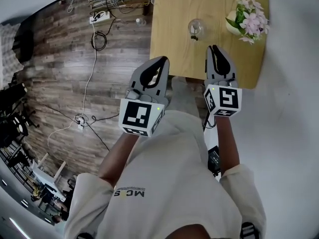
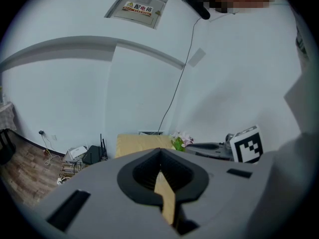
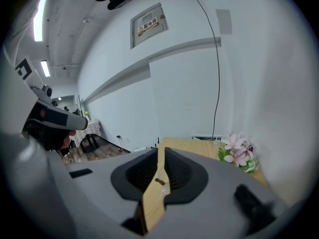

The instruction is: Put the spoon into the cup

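left gripper (image 1: 163, 59) and right gripper (image 1: 214, 48), fingers closed on nothing, before the cup (image 1: 195, 27)

A clear glass cup (image 1: 196, 28) stands upright on the wooden table (image 1: 169, 39), near the pink flowers (image 1: 250, 18), with something small and dark inside.

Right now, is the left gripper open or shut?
Shut and empty. In its own view the left gripper has its jaw tips meeting, and only a sliver of the table shows between them lower down.

Hand-held gripper (image 3: 159, 152) jaws closed, wooden table (image 3: 192, 146) beyond, pink flowers (image 3: 238, 152) right, perhaps a cup (image 3: 161, 184) ahead
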Tool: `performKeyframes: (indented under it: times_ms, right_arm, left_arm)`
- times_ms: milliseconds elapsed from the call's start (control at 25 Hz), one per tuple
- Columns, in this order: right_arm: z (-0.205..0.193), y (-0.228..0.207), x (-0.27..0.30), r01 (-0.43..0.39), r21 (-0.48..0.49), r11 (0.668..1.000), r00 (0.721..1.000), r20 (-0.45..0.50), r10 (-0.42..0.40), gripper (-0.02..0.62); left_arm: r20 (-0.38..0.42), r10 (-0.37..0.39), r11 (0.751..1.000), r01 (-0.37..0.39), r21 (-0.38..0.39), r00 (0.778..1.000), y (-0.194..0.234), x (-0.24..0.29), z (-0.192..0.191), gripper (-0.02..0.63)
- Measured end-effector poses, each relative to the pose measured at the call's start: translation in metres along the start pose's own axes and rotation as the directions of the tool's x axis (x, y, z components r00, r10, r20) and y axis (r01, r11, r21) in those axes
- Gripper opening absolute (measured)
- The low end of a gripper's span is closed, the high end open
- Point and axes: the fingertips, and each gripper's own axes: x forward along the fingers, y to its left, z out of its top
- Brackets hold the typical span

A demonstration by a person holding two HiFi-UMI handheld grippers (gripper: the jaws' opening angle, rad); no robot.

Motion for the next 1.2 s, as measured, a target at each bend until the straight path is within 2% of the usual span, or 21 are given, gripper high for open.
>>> performKeyframes:
  times_ms: [280, 480, 840, 1000, 1200]
  right_arm:
    - [0.026, 0.007, -0.028, 0.012, -0.020, 1.000, 0.999, 0.040, -0.011, 0.054]
    - [0.051, 0.016, -0.057, 0.052, -0.043, 0.998, 0.995, 0.090, -0.048, 0.054]
    - [0.091, 0.031, -0.110, 0.118, -0.051, 0.992, 0.971, 0.215, -0.104, 0.051]
    - [0.096, 0.035, -0.129, 0.117, -0.058, 0.991, 0.964, 0.246, -0.099, 0.051]
    - [0.100, 0.045, -0.131, 0.088, -0.082, 0.993, 0.965, 0.254, -0.064, 0.046]
  left_arm:
    - [0.048, -0.001, 1.000, 0.001, 0.006, 0.999, 0.001, -0.019, 0.017, 0.011]
    - [0.091, -0.031, 0.999, 0.032, -0.004, 0.995, -0.004, -0.034, 0.029, 0.011]
    - [0.188, -0.062, 0.998, 0.062, 0.008, 0.980, -0.008, -0.067, 0.059, 0.011]
    - [0.201, -0.073, 0.997, 0.066, 0.041, 0.977, -0.016, -0.075, 0.059, 0.011]
    - [0.215, -0.060, 0.998, 0.052, 0.042, 0.975, -0.013, -0.081, 0.059, 0.011]
